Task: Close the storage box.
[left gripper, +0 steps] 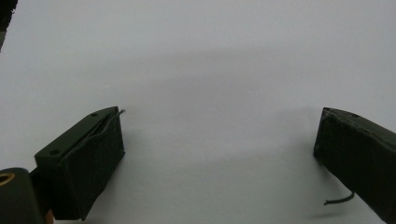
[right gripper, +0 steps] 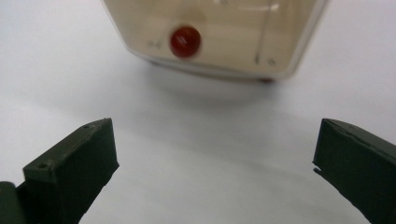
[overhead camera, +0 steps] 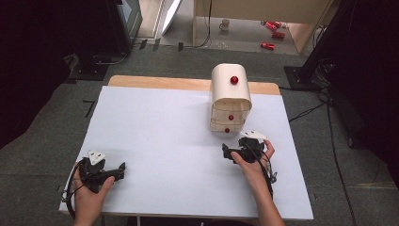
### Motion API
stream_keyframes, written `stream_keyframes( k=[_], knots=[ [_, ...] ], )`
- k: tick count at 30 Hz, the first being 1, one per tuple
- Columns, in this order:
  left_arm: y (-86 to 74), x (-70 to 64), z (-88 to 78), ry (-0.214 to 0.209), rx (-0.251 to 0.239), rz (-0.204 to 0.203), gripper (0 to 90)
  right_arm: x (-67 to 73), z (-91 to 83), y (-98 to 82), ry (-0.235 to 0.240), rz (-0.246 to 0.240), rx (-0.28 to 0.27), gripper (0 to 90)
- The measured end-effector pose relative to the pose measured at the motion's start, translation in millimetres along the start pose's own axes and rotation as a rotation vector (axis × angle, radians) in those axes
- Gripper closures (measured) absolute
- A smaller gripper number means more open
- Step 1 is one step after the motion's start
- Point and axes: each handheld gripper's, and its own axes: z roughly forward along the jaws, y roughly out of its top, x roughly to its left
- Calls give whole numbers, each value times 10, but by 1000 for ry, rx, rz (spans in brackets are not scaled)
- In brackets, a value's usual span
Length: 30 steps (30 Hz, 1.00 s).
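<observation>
Before the drawer box (overhead camera: 230, 99), right tool (overhead camera: 235, 151) gapes.

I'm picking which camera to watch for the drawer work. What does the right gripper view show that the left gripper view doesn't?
Right gripper view: beyond its own open tool stands the cream drawer cabinet, close ahead, with a red knob on its lowest drawer front. Nothing lies between the jaws.

Left gripper view: a loose thread hangs from one jaw of the left tool, which faces bare surface.

Both: two black jaws spread wide, holding nothing, above the white table sheet.
</observation>
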Motion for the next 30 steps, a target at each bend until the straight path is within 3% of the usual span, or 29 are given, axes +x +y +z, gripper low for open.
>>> stream_keyframes(
  k=[5, 14, 30],
  knots=[
    [0, 0, 0, 0, 0, 0, 16, -216, -99, -202, -33, 25, 18, 0],
    [0, 0, 0, 0, -1, 0, 16, -477, -332, -478, -64, 50, 25, 0],
    [0, -1, 0, 0, -1, -1, 16, -872, -746, -779, -137, 82, 37, 0]
  ],
)
